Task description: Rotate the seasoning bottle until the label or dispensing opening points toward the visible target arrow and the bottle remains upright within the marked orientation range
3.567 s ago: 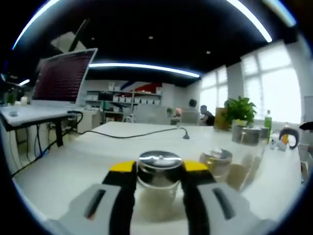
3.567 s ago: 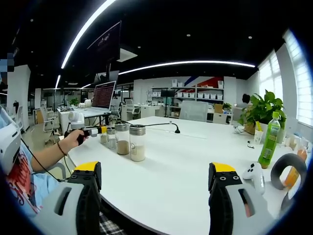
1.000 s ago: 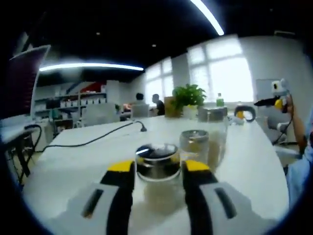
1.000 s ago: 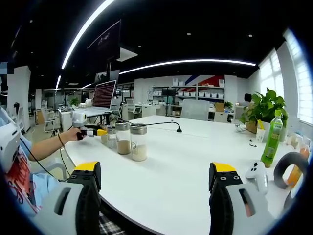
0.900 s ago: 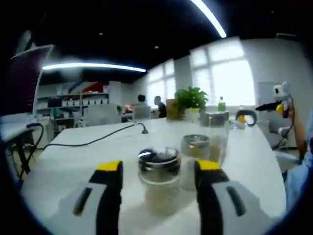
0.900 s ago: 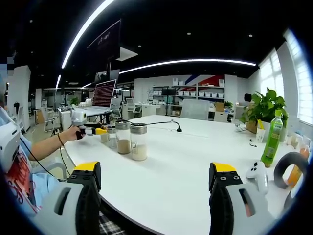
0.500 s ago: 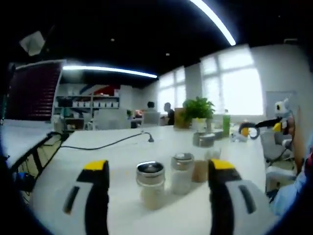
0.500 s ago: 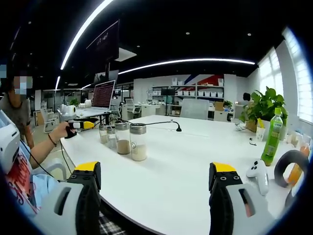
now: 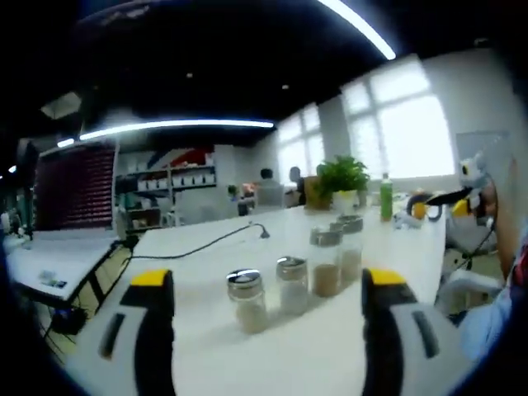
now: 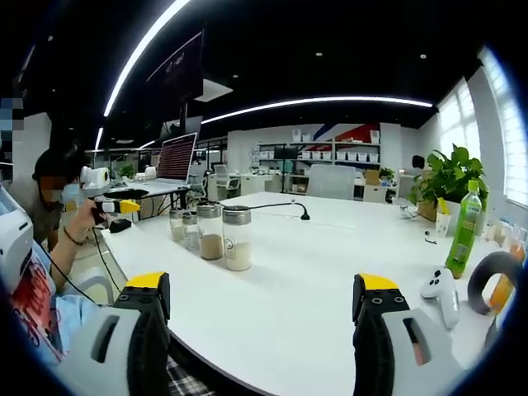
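The left tool (image 9: 268, 289) stands wide open and holds nothing; its two yellow-tipped jaws frame a row of four jars on the white table (image 9: 206, 355). The nearest jar, the seasoning bottle (image 9: 247, 300), stands upright on the table between the jaws but well clear of both, with a metal lid and pale powder in its lower half. Just beside it is a second small jar (image 9: 292, 284) with a whitish fill, then a taller jar (image 9: 326, 261) with brown powder at the bottom, and a fourth jar (image 9: 350, 246) behind that. No arrow or mark can be made out near them.

The right tool (image 10: 262, 297) is also wide open and empty, held low over the table edge, well apart from the jars. In its view the row runs away to the left: a tall jar of pale powder nearest, a jar of brown powder next, and two smaller ones beyond.

A black cable (image 9: 202, 245) trails across the table. A green bottle (image 10: 464, 229), a white controller (image 10: 440, 290) and a potted plant (image 10: 446, 185) are at the far right of the table. The room is an open office with shelves (image 10: 338, 158), a screen (image 10: 175, 158), strip lights and bright windows.

The person's left hand (image 10: 81, 216) holds the left tool raised, off the table's left end.
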Available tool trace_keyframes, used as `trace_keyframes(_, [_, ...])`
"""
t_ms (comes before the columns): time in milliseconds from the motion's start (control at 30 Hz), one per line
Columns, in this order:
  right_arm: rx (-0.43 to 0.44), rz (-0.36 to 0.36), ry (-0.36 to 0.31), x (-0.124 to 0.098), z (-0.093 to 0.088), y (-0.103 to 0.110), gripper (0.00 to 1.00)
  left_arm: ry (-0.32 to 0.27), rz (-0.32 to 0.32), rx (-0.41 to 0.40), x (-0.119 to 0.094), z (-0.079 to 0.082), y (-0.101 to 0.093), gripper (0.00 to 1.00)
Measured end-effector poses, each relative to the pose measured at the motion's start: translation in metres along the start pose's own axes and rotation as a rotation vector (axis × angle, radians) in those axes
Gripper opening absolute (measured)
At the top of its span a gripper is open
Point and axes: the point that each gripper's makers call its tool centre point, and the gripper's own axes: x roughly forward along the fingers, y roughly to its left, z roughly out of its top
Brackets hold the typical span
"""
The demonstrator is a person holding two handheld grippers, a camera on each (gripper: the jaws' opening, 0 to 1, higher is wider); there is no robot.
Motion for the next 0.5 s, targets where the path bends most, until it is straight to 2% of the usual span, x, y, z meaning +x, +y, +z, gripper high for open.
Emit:
trace_keyframes(200, [-0.001, -0.029, -0.020, -0.009, 0.006, -0.007, 0.95, -0.034, 0.037, -0.001, -0.022, 0.019, -0.007, 1.00])
trace_keyframes(300, [0.007, -0.040, -0.031, -0.014, 0.008, -0.012, 0.95, -0.045, 0.049, -0.019, -0.032, 0.023, -0.011, 1.00])
trace_keyframes(400, [0.012, -0.059, -0.036, -0.017, 0.009, -0.017, 0.95, -0.016, 0.071, 0.029, -0.042, 0.022, -0.015, 1.00])
trace_keyframes(500, [0.014, -0.070, -0.048, -0.020, 0.011, -0.019, 0.93, -0.038, 0.064, 0.024, -0.053, 0.030, -0.020, 1.00])
